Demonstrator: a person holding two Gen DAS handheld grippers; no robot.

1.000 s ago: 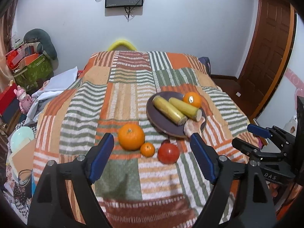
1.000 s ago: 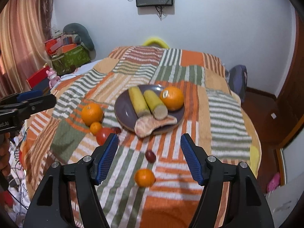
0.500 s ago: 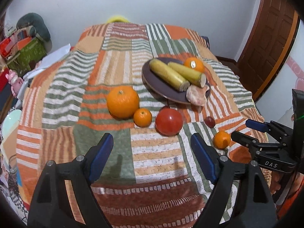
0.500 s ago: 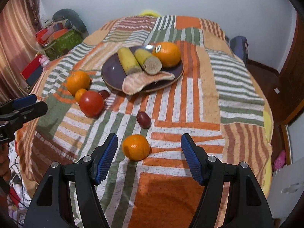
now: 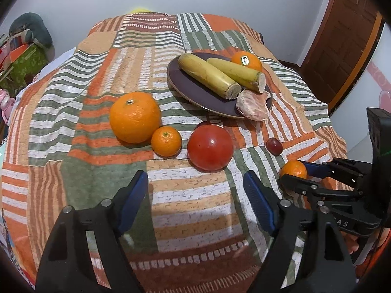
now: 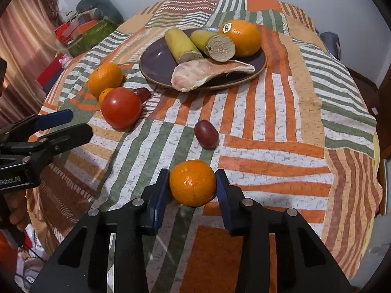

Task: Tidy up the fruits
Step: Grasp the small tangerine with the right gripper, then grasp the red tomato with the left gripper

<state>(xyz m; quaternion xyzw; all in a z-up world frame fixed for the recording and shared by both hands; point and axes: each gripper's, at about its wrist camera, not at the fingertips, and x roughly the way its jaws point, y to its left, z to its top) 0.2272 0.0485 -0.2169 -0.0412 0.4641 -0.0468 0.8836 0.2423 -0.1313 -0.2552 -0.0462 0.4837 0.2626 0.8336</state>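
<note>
A small orange lies on the striped patchwork cloth between the blue pads of my right gripper. Its jaws are closing and the pads touch both sides of the fruit. My left gripper hovers low over the cloth, its jaws closing slightly with nothing between them. Just beyond it lie a red tomato, a small mandarin and a large orange. A dark plate farther back holds two yellow cobs, a stickered orange and a peeled citrus piece. A dark red grape sits beyond the small orange.
A second grape lies behind the tomato. The cloth drops off at the table's right edge. Boxes and bags are stacked at the back left, and a wooden door stands at the right.
Both grippers have come down closer to the cloth. The right jaws have closed in around the small orange, which earlier lay ahead of wide fingers. The left jaws have narrowed a little.
</note>
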